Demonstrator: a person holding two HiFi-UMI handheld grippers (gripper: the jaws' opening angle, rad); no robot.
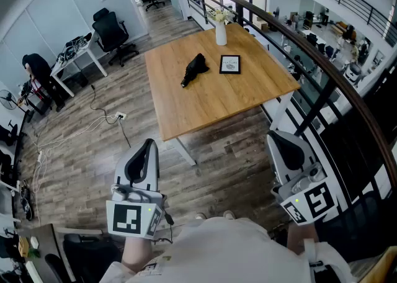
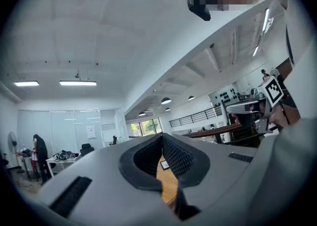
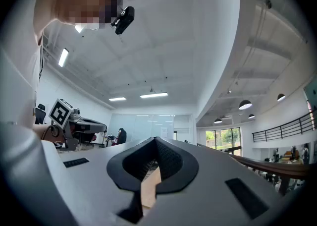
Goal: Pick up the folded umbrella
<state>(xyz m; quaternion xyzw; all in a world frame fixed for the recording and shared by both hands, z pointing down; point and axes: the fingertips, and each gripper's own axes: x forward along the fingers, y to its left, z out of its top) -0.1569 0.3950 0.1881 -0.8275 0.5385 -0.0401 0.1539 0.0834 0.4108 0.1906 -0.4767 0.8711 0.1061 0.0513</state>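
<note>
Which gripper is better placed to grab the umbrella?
Left, marginally. Folded umbrella lies left of centre on the table, nearer the left gripper; the picture frame sits toward the right gripper.

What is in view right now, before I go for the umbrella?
folded umbrella: one, black, lying mid-table
picture frame: one, black, right of umbrella
vase: one, white, table's far edge
table: one, wooden, ahead beside railing
railing: one, dark, along the right
office chairs: two, black, far left
desk: one, white, far left
person: one, dark clothes, by desk
power strip: one, white, floor left of table
left gripper: one, grey, shut, empty, lower left
right gripper: one, grey, shut, empty, lower right
</note>
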